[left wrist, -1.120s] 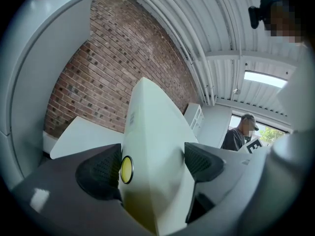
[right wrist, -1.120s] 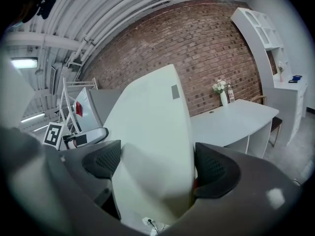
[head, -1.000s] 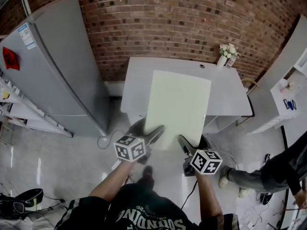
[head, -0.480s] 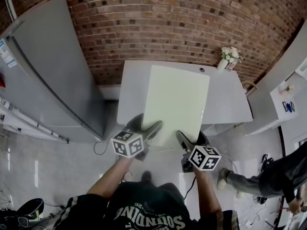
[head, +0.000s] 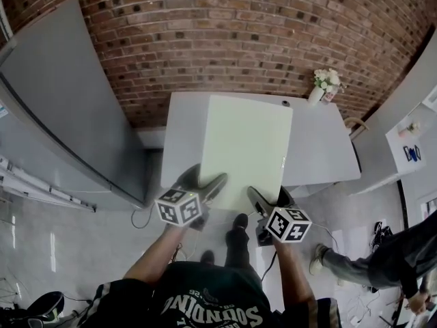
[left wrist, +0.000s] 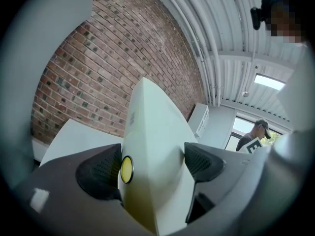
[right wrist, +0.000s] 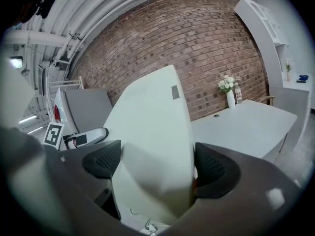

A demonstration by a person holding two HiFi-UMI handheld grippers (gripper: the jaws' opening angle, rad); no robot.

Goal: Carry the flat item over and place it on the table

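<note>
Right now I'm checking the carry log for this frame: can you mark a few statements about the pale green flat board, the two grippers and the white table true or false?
1. The pale green flat board is clamped by both the left gripper and the right gripper. True.
2. The board lies released on the white table. False: both grippers hold it by its near edge.
3. A small vase of white flowers stands at the table's far right corner. True.
4. The wall behind the table is white tile. False: it is a red brick wall.
</note>
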